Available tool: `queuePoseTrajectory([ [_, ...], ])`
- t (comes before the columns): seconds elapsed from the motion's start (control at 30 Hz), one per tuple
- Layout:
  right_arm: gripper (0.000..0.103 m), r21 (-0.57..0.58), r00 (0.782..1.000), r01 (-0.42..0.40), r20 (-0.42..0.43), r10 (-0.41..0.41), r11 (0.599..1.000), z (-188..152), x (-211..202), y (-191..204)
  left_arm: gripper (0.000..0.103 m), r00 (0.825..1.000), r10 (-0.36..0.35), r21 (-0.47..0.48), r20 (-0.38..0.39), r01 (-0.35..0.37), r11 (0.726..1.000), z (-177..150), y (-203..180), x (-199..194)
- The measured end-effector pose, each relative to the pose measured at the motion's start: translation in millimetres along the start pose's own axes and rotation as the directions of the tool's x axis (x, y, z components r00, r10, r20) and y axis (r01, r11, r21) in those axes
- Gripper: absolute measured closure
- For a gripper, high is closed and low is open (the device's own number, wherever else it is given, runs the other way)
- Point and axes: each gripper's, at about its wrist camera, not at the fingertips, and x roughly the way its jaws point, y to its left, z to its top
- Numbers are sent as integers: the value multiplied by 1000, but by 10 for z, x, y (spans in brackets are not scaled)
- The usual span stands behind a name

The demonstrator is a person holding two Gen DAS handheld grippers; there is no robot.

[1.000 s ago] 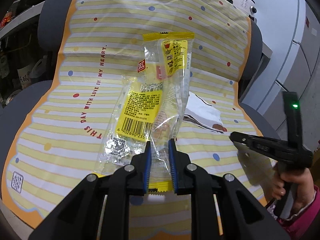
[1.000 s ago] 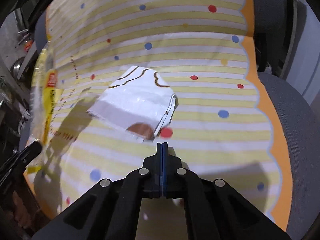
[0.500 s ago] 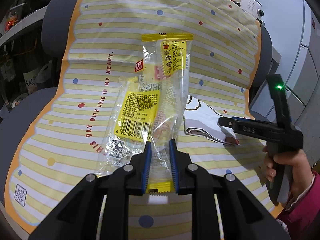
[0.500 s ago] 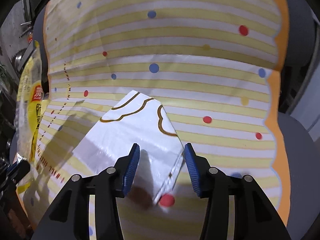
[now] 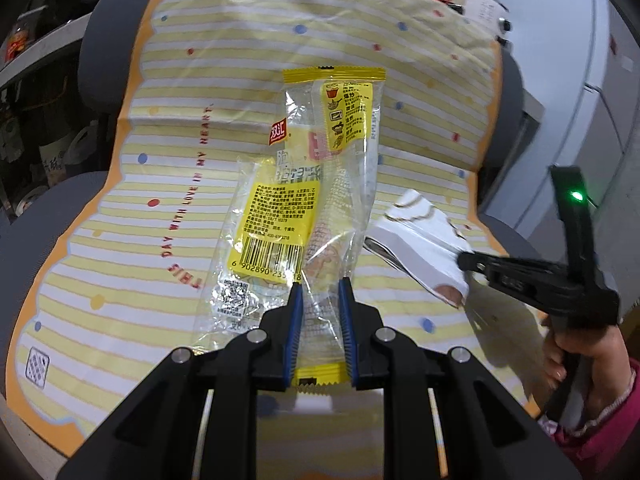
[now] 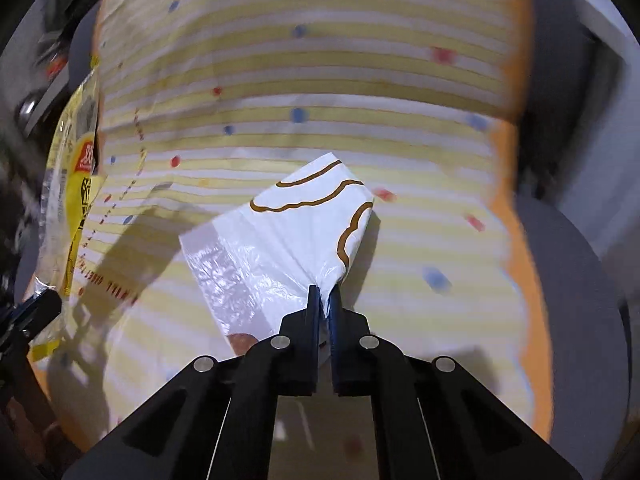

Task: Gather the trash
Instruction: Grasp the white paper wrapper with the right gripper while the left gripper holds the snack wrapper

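Observation:
My left gripper (image 5: 319,286) is shut on a clear and yellow snack wrapper (image 5: 304,200) with a barcode, held up in front of a chair. That same wrapper (image 6: 76,184) hangs at the left edge of the right wrist view. A white wrapper (image 6: 288,240) with brown wavy lines is pinched at its lower corner by my right gripper (image 6: 325,292), which is shut on it. In the left wrist view the white wrapper (image 5: 424,240) is lifted off the cushion at the tip of the right gripper (image 5: 466,260).
A grey chair (image 5: 112,44) carries a yellow striped cushion cover (image 5: 168,184) with coloured dots and an orange border. A hand in a pink sleeve (image 5: 576,364) holds the right gripper. Cluttered shelves (image 5: 28,80) stand at left, white cabinets (image 5: 600,60) at right.
My right gripper opened, moved onto the white wrapper, then shut on its corner and raised it. The left gripper kept its hold on the yellow wrapper.

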Motion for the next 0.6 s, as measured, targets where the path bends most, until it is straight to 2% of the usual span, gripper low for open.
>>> queuePoseTrajectory([
  [0.13, 98, 125, 1000, 29, -11, -28, 992, -535, -414, -217, 86, 999, -47, 33, -14, 48, 998, -111, -205, -97],
  [0.23, 93, 157, 1000, -18, -23, 22, 987, -901, -643, -299, 86, 996, -84, 59, -31, 86, 995, -214, -370, -133],
  [0.33, 79, 125, 997, -75, -9, 76, 989, -1108, -830, -289, 86, 994, -102, 78, -43, 105, 991, -289, -488, -157],
  [0.4, 44, 80, 997, -78, 19, 76, 994, -1180, -906, -184, 86, 993, -108, 81, -47, 111, 991, -316, -515, -177],
  [0.43, 40, 36, 997, -59, 62, 56, 998, -1206, -986, -158, 86, 993, -107, 83, -46, 111, 990, -326, -523, -191],
  [0.5, 40, -8, 994, -18, 105, 19, 1000, -1191, -1025, -127, 86, 994, -102, 82, -45, 105, 991, -339, -529, -206],
  [0.6, 40, -39, 986, -59, 157, 65, 997, -1090, -940, -90, 86, 994, -96, 76, -50, 100, 992, -339, -534, -195],
])
